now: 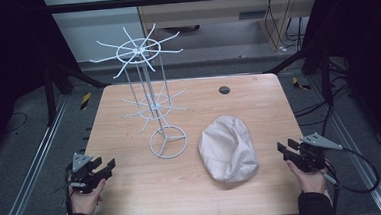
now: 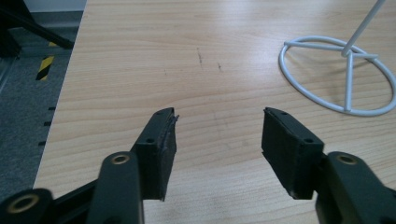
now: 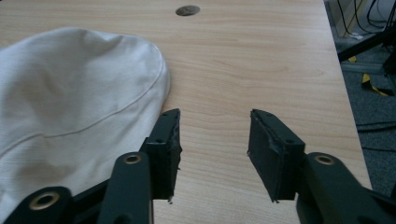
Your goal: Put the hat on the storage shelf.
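So on the left side, the left gripper [image 1: 109, 166] sits near the table's [image 1: 134, 201] front-left corner with its black jaws spread apart and nothing between them, just bare pale wood grain with a few faint scuffs. The pads [image 2: 163, 144] look matte and a bit chewed at the tips. Ahead and to the right of those fingers is the white wire rack [image 1: 150, 97]: a thin ring base with three spokes, a skinny upright post and two tiers of curved prongs; in the left gripper view its top is cut off. Plenty of open tabletop between jaws and base. Further right lies the beige cloth hat [image 1: 228, 147], soft, rumpled, rounded with a stitched seam, lying flat, just left of the right gripper's [image 1: 282, 147] fingers and nearly touching the left one [image 3: 166, 149]. That gripper is also open and empty, near the right table edge. A small dark round plug [image 1: 224, 90] sits far ahead.
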`<state>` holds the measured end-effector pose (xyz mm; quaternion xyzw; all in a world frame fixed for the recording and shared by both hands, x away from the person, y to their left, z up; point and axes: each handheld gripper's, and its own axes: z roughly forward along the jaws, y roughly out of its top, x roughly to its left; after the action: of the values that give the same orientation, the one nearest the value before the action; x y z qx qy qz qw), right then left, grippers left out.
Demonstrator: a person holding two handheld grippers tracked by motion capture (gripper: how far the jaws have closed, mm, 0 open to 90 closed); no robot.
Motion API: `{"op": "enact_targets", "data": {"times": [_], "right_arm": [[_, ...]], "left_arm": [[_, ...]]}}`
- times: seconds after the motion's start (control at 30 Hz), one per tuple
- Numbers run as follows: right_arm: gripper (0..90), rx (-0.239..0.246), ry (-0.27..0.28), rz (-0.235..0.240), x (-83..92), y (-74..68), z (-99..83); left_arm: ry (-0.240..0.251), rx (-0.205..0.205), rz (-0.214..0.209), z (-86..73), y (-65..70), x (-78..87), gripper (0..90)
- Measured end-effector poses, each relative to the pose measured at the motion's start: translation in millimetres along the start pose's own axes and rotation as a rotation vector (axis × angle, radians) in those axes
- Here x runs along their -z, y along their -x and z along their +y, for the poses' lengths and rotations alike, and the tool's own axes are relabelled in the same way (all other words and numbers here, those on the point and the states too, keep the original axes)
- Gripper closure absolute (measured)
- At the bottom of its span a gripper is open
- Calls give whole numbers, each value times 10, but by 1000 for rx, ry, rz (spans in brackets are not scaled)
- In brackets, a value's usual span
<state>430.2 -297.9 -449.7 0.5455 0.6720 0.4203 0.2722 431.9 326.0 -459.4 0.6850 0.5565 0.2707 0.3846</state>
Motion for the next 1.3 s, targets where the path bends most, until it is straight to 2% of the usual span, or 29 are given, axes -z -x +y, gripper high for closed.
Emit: {"op": "enact_targets", "data": {"times": [0.13,0.2,0.37,0.53,0.67,0.83,0.87,0.9,0.97,1.03,1.13,1.2,1.23,1.3], "right_arm": [[614,10,8,34,67,-51,50],[693,24,9,74,119,-127,109],[791,65,14,120,179,-272,204],[844,92,11,144,220,-377,264],[896,118,13,186,258,-490,310],[900,147,9,243,266,-665,352],[900,168,4,263,253,-742,359],[900,168,4,263,253,-742,359],[900,177,-6,293,226,-856,361],[900,179,-10,304,217,-893,360],[900,189,-20,342,174,-1033,349],[900,188,-20,355,159,-1067,344],[900,191,-30,375,131,-1133,333],[900,200,-34,379,116,-1164,327]], "left_arm": [[-5,9,-13,-3,14,16,522],[-3,4,-19,0,22,35,573],[-8,1,9,3,19,58,625],[-5,-9,32,-2,15,51,592],[1,-16,40,-6,20,53,557],[1,-28,43,-4,29,44,540],[-1,-30,42,-7,28,36,522],[-1,-30,42,-7,28,36,513],[1,-34,48,-11,29,28,491],[3,-37,50,-13,30,26,466],[5,-46,57,-20,38,15,440],[6,-57,61,-27,46,4,426],[3,-71,67,-28,55,-2,418],[2,-80,72,-28,58,-4,398]]}}
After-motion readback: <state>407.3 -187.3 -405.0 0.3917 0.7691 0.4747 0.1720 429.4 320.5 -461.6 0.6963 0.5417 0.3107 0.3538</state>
